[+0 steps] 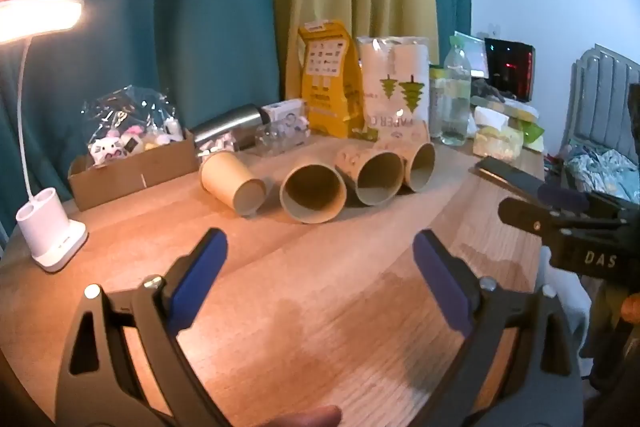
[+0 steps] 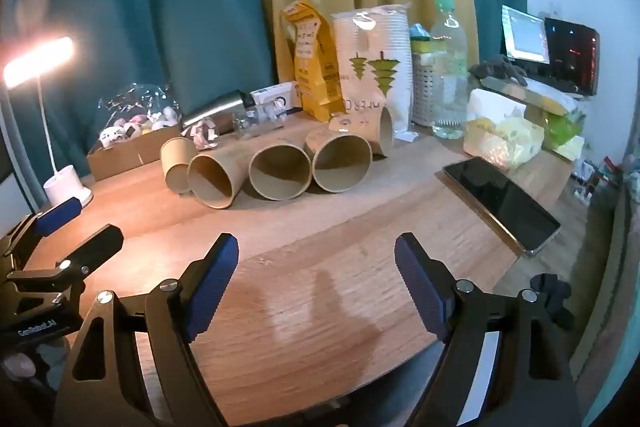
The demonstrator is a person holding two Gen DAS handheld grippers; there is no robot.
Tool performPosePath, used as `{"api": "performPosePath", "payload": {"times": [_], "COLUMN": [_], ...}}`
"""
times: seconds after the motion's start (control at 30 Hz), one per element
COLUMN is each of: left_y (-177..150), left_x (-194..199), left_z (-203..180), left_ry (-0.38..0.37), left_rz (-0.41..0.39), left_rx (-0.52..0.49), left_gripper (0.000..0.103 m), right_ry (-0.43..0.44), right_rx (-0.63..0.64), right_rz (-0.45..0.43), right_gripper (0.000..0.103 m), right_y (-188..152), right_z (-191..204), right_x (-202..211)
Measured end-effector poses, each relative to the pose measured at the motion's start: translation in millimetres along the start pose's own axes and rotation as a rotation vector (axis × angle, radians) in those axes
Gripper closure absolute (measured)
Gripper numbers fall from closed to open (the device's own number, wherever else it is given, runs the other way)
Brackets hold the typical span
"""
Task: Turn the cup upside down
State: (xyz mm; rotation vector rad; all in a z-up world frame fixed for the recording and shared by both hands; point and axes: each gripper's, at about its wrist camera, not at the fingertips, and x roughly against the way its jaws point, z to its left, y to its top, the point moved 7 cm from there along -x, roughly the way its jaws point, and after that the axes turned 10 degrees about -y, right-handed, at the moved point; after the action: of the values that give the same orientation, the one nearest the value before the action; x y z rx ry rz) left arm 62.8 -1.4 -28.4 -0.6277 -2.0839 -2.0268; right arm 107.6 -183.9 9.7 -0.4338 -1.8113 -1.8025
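Note:
Several brown paper cups lie on their sides in a row on the wooden table (image 1: pixel 320 307). In the left wrist view the leftmost cup (image 1: pixel 232 183) shows its base, and three others (image 1: pixel 313 193) (image 1: pixel 378 179) (image 1: pixel 420 163) show their open mouths. The right wrist view shows the same row (image 2: pixel 178 165) (image 2: pixel 214 179) (image 2: pixel 280 173) (image 2: pixel 340 163) (image 2: pixel 382 131). My left gripper (image 1: pixel 320 267) is open and empty, short of the cups. My right gripper (image 2: pixel 316 267) is open and empty, also short of them. Each gripper shows at the edge of the other's view.
A lit desk lamp (image 1: pixel 52 239) stands at the left. A cardboard box (image 1: pixel 132 171) of small toys sits behind it. A yellow bag (image 1: pixel 328 79), a pack of paper cups (image 1: pixel 396 83), a water bottle (image 1: pixel 456 95) and a metal flask (image 1: pixel 228 125) line the back. A phone (image 2: pixel 500 199) lies at the right.

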Motion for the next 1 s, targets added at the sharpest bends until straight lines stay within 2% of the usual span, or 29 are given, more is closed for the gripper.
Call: {"api": "performPosePath", "payload": {"times": [0.13, 0.17, 0.27, 1.0], "left_y": [-8, -9, -11, -7], "left_x": [-4, -5, -10, -8], "left_z": [-8, -8, -6, -6], "left_ry": [0.015, 0.008, -0.003, 0.001], "left_rz": [0.025, 0.027, 0.046, 0.041], "left_rx": [-0.048, -0.039, -0.026, -0.016], "left_gripper": [0.008, 0.008, 0.008, 0.008], "right_ry": [0.022, 0.019, 0.016, 0.007], "right_rx": [-0.004, -0.03, -0.035, -0.022], "right_rz": [-0.004, 0.019, 0.014, 0.026], "right_gripper": [0.02, 0.02, 0.02, 0.02], "right_y": [3, -2, -6, -4], "right_z": [3, -2, -8, 0], "right_x": [2, -4, -6, -5]}}
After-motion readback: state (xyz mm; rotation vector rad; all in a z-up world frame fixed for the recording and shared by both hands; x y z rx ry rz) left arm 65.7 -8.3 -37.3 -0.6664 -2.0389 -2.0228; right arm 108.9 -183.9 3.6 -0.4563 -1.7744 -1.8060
